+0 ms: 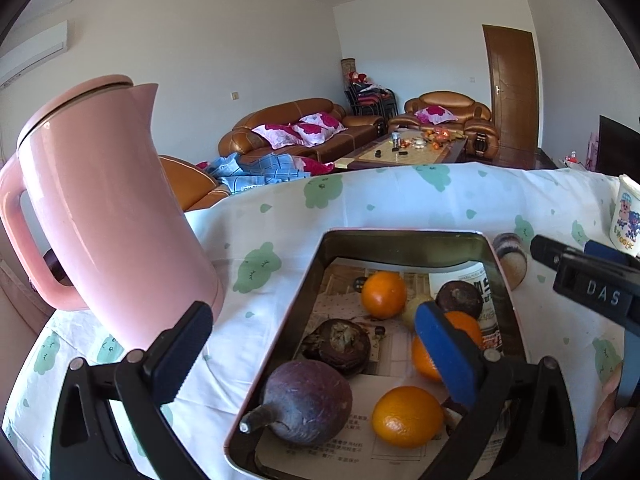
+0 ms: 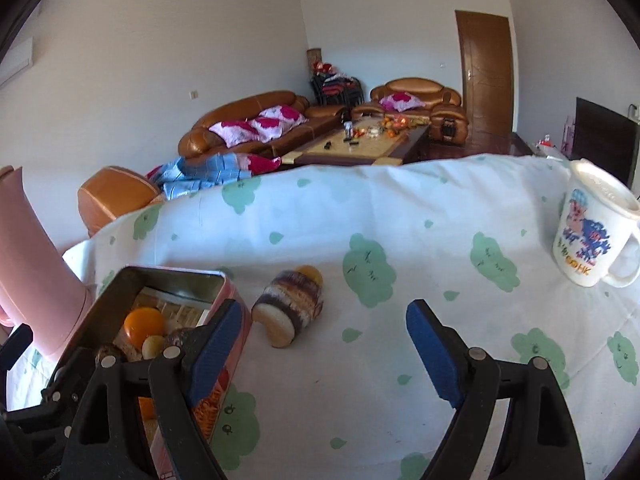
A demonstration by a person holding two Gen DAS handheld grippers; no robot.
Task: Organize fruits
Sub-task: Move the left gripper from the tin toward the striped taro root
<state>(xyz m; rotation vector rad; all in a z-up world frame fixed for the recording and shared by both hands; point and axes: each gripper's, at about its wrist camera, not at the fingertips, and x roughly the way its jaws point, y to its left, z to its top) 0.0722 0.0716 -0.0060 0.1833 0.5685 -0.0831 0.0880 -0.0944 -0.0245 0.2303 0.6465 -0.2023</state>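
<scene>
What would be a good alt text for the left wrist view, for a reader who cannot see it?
An open claw hangs over a metal tin holding three oranges and dark purple fruits on printed paper. The tin stands on a white cloth with green clouds, with a pink jug to its left and a living room behind.

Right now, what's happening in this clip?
A person with two handheld grippers is sorting fruit into a pink-sided rectangular metal tin on the cloud-print tablecloth. Oranges and dark purple mangosteens already lie inside. The left gripper hangs open over the tin, holding nothing. The right gripper is open and empty too, facing a striped brown-and-cream item lying outside the tin.
</scene>
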